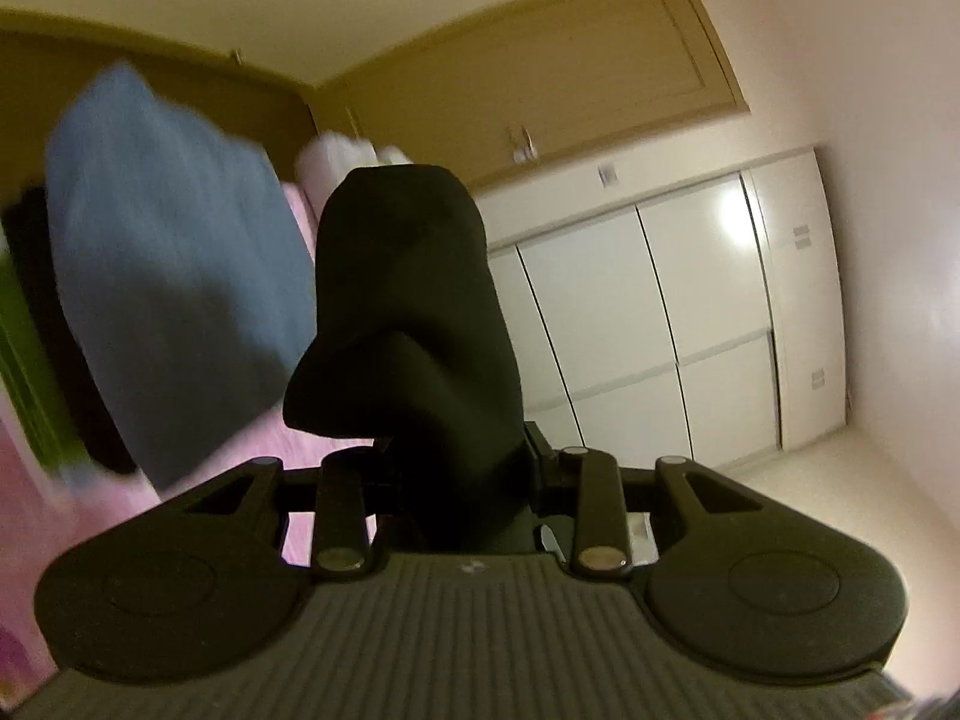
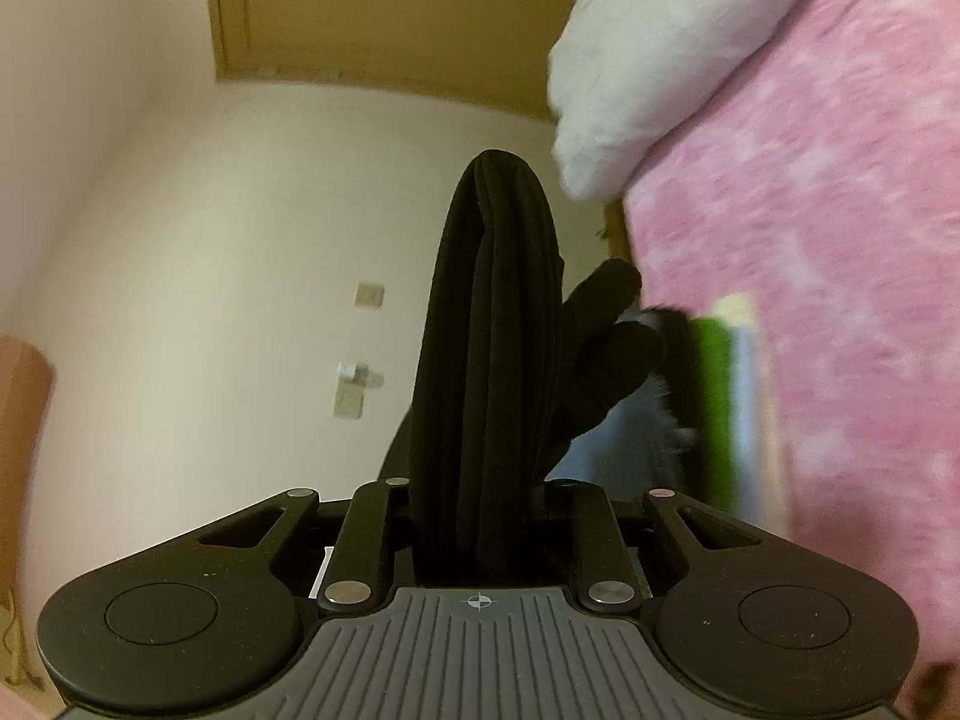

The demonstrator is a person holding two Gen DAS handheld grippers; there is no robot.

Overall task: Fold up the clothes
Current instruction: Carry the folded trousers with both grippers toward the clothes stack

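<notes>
Left gripper (image 1: 456, 468): jaws hidden under cloth; linkage bars drawn inward toward the centre; jaws pinching the black garment (image 1: 414, 312), which rises from between them and fills the middle of the left wrist view.
Right gripper (image 2: 480, 516): jaws likewise covered; linkage drawn in; jaws pinching the same kind of black cloth, seen here edge-on as a tall stack of folded layers (image 2: 489, 360) standing straight up from the grip.
Black garment, location: held in the air between the two grippers, off the bed; whether both grippers hold one and the same piece cannot be told from these views (the colour and texture match).
Black glove-like shape (image 2: 606, 354): just right of the folded cloth in the right wrist view; appears to be a dark-gloved hand, blurred.
Blue cloth (image 1: 168, 276): folded, blurred, left of the black garment in the left wrist view; lies above the pink cover.
Bed, pink cover (image 2: 810, 276): fills the right side of the right wrist view; also visible beneath the left gripper.
White pillow (image 2: 648, 60): on the bed, upper right of the right wrist view.
Green item (image 2: 711, 408): beside the pink cover, blurred; nature cannot be told.
White wardrobe (image 1: 672, 312): glossy doors, beyond the black garment.
Brown upper cabinets (image 1: 540, 84): above the wardrobe, at ceiling level.
</notes>
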